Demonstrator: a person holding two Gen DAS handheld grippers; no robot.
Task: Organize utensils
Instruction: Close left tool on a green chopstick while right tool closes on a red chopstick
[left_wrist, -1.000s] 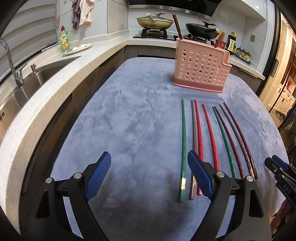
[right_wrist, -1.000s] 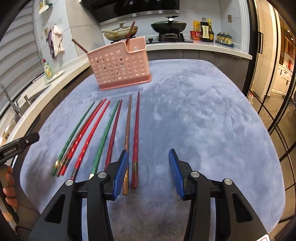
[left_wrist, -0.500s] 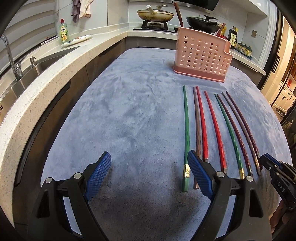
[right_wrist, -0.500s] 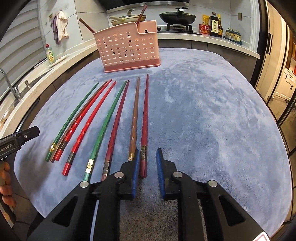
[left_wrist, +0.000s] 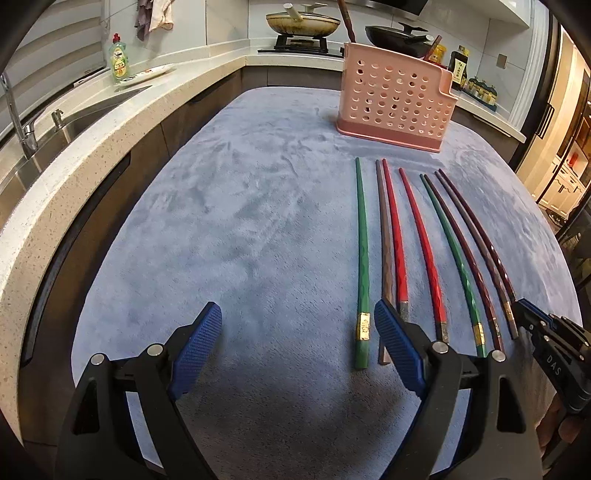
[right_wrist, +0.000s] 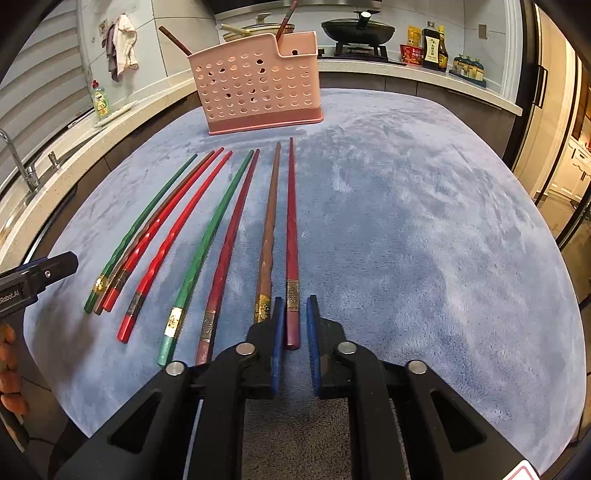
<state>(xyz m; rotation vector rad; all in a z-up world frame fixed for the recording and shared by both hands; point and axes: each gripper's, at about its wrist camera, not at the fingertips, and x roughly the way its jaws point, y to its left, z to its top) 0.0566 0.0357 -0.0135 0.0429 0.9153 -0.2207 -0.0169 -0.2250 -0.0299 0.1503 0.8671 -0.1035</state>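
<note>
Several chopsticks, green, red, brown and dark red, lie side by side on the blue-grey cloth (left_wrist: 240, 229), tips toward the pink perforated caddy (right_wrist: 255, 85). The caddy (left_wrist: 395, 103) holds a couple of chopsticks. My right gripper (right_wrist: 295, 299) is shut on the thick end of the rightmost dark red chopstick (right_wrist: 291, 229), which still lies on the cloth next to a brown chopstick (right_wrist: 269, 229). My left gripper (left_wrist: 297, 306) stands open over bare cloth, its right finger beside the green chopstick (left_wrist: 362, 258). The right gripper's tip (left_wrist: 532, 314) shows at the row's right end.
A stone counter with a sink (left_wrist: 74, 114) and a dish soap bottle (left_wrist: 120, 61) runs along the left. Pans sit on the stove (right_wrist: 356, 31) behind the caddy. The cloth's right half (right_wrist: 424, 240) is bare. A hand (right_wrist: 9, 369) holds the left gripper.
The right gripper's jaws have closed from wide apart onto the dark red chopstick's thick end. The left gripper has stayed open in place.
</note>
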